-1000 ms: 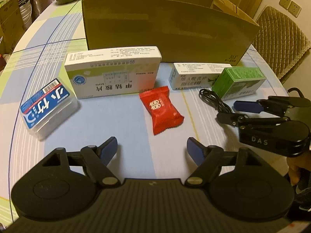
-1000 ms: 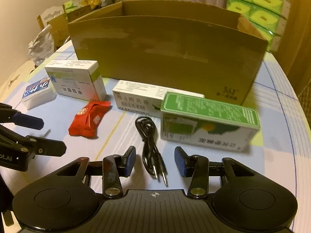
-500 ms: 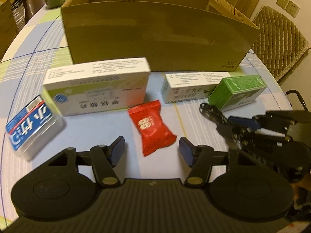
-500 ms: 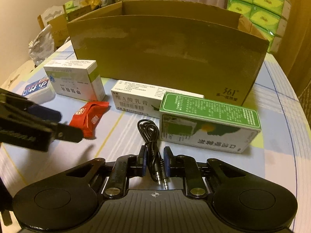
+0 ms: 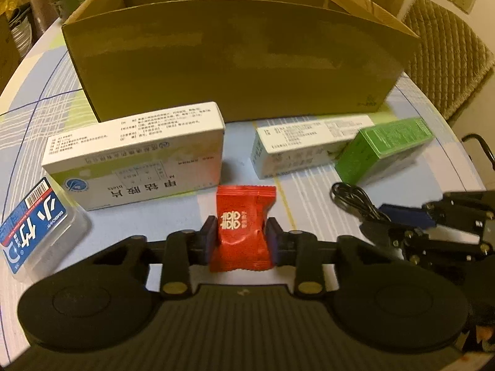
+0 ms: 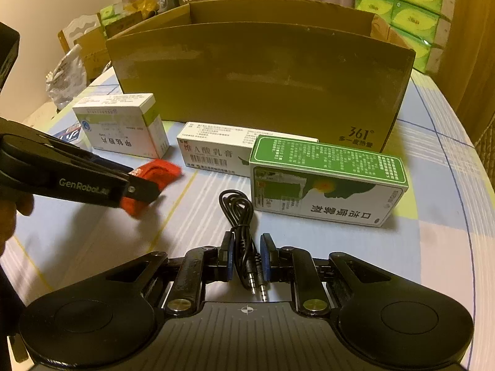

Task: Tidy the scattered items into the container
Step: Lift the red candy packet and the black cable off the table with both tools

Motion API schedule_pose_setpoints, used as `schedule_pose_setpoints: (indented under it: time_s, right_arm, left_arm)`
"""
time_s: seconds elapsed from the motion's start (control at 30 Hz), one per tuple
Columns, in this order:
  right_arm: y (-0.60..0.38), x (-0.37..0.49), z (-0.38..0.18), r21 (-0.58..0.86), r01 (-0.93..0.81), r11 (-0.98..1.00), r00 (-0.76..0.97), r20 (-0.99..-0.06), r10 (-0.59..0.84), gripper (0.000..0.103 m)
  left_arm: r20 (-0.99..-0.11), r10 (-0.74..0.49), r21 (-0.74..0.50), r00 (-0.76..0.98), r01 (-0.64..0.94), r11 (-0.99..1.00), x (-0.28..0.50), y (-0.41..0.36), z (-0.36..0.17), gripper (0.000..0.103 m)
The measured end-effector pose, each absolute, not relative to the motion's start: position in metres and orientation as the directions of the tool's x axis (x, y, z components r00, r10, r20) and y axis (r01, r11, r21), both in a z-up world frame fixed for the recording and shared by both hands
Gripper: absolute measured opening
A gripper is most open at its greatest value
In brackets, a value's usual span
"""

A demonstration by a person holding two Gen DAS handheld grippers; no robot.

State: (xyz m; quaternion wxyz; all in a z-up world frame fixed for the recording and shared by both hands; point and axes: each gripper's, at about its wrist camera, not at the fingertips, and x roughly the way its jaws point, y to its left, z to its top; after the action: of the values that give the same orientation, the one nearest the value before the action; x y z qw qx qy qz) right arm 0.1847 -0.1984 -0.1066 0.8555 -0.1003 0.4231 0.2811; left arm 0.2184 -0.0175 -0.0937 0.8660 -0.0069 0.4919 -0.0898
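Observation:
My left gripper (image 5: pixel 240 235) is shut on a red candy packet (image 5: pixel 243 227) low over the table; the packet also shows in the right wrist view (image 6: pixel 154 176), partly behind the left gripper (image 6: pixel 145 185). My right gripper (image 6: pixel 246 255) is shut on a coiled black audio cable (image 6: pixel 239 216); the cable (image 5: pixel 355 199) and the right gripper (image 5: pixel 399 221) also show in the left wrist view. An open cardboard box (image 5: pixel 235 58) (image 6: pixel 263 77) stands behind the items.
On the table lie a large white medicine box (image 5: pixel 136 154) (image 6: pixel 120 123), a long white ointment box (image 5: pixel 303 142) (image 6: pixel 216 151), a green-topped box (image 5: pixel 386 145) (image 6: pixel 328 179) and a clear blue-labelled case (image 5: pixel 34 225). A chair (image 5: pixel 445 55) stands at the far right.
Both grippers moved forward and closed: the left on the red candy packet, the right on the black cable. The right closed first; the left closed in the last half second.

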Motion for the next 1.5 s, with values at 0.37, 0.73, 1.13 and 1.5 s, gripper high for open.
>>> schedule_pose_setpoints:
  time_s: [0.37, 0.73, 1.13, 1.5]
  right_arm:
    - [-0.201, 0.168, -0.108, 0.044, -0.588, 0.808, 0.477, -0.788, 0.389, 0.015]
    - [-0.185, 0.170, -0.111, -0.060, -0.657, 0.752, 0.495, -0.787, 0.369, 0.016]
    - [-0.184, 0.175, -0.111, -0.015, -0.637, 0.771, 0.479, -0.791, 0.381, 0.011]
    - [-0.199, 0.158, -0.090, 0.007, -0.591, 0.807, 0.518, -0.763, 0.387, 0.011]
  left_arm:
    - [-0.868, -0.171, -0.062, 0.466, 0.240, 0.969, 0.175, -0.026, -0.093, 0.028]
    - [-0.869, -0.172, -0.063, 0.463, 0.242, 0.968, 0.175, -0.027, -0.094, 0.032]
    - [-0.872, -0.162, -0.043, 0.462, 0.257, 0.965, 0.174, -0.027, -0.094, 0.027]
    - [-0.855, -0.178, -0.053, 0.488, 0.258, 0.965, 0.160, -0.025, -0.079, 0.025]
